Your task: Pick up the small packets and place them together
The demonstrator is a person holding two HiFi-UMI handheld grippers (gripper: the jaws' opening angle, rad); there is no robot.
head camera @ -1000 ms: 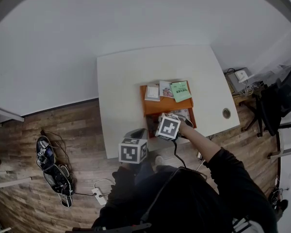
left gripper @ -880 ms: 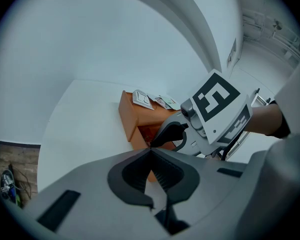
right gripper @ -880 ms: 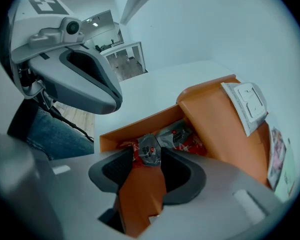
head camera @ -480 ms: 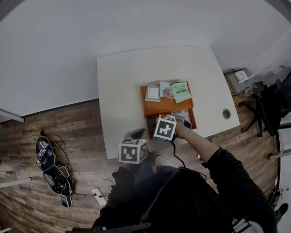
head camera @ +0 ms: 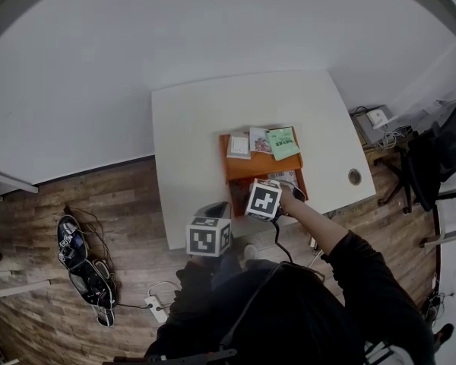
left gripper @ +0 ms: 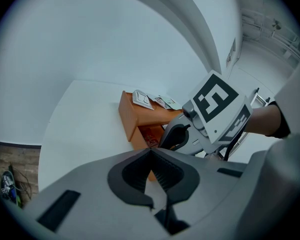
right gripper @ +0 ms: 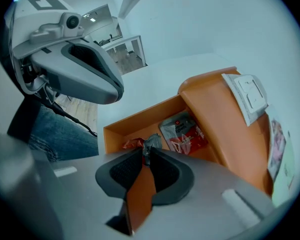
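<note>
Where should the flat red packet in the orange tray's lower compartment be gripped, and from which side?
Pinch the flat red packet along the long edge facing the crumpled packet, coming steeply from above. It seems to lie flat on the orange tray's floor, its other long edge near the step wall, so that side looks freest.

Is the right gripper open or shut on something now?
Shut on the small red packet: the right gripper has just been closing its jaws, whose tips pinch the packet's crimped edge inside the orange box.

Orange box (head camera: 248,167), red-and-silver packet (right gripper: 142,144)
</note>
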